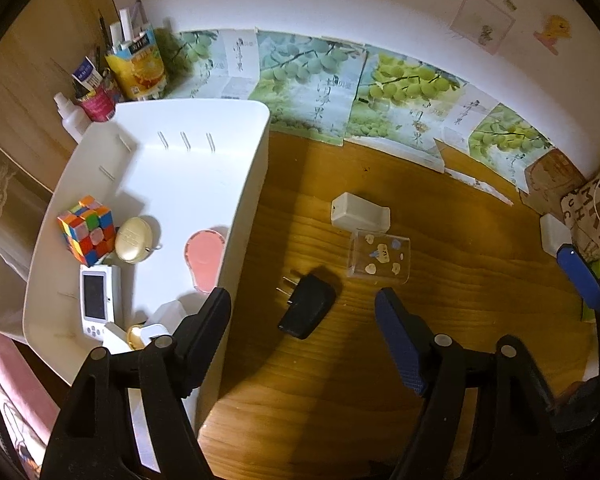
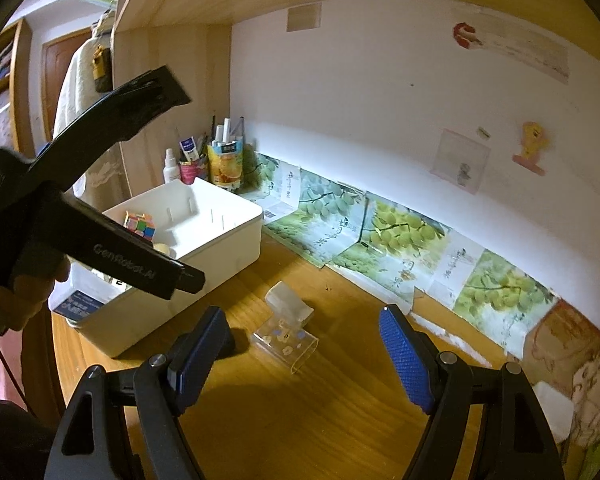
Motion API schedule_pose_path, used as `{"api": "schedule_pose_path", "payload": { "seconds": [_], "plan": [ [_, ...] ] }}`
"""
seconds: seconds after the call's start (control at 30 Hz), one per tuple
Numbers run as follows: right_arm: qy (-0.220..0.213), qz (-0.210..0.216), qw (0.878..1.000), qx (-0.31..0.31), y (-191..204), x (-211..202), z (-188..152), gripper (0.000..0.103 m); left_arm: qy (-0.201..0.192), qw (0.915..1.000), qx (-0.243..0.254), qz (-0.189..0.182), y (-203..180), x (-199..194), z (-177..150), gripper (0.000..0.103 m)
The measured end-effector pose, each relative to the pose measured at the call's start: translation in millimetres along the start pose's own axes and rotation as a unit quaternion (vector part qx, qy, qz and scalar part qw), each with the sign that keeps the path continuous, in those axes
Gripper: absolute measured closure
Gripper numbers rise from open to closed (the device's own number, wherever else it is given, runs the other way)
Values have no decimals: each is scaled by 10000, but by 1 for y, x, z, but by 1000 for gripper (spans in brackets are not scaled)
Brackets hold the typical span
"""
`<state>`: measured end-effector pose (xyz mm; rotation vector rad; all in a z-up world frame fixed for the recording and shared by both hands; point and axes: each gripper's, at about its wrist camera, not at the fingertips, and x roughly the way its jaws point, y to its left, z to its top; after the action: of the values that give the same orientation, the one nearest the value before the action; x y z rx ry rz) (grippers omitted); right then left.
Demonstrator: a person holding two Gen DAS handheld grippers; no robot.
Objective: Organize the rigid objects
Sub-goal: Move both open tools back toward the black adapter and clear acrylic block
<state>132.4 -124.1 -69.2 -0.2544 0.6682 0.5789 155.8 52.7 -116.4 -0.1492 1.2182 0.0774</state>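
Left gripper [image 1: 302, 306]: jaws released, empty, above black plug adapter [image 1: 307, 312] lying on desk [image 1: 440, 320] just right of white bin [image 1: 244, 208]. Right gripper [image 2: 302, 352]: released, empty. Risk: left jaw catching the bin wall, skidding adapter aside.

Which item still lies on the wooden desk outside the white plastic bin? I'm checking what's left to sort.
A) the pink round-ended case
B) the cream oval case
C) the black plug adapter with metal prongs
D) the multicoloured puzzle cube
C: the black plug adapter with metal prongs lies on the wooden desk beside the white plastic bin, not inside it.
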Motion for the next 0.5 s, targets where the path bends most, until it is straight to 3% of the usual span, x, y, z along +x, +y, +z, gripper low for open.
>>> {"api": "schedule_pose_path", "payload": {
  "seconds": [0.23,0.5],
  "plan": [
    [165,169,9996,-167,-6,24,-3,23,221,9996,-148,-135,-7,13,20,25],
    [435,273,9985,168,-12,59,-12,23,595,9970,-343,-368,-13,36,50,25]
  ]
}}
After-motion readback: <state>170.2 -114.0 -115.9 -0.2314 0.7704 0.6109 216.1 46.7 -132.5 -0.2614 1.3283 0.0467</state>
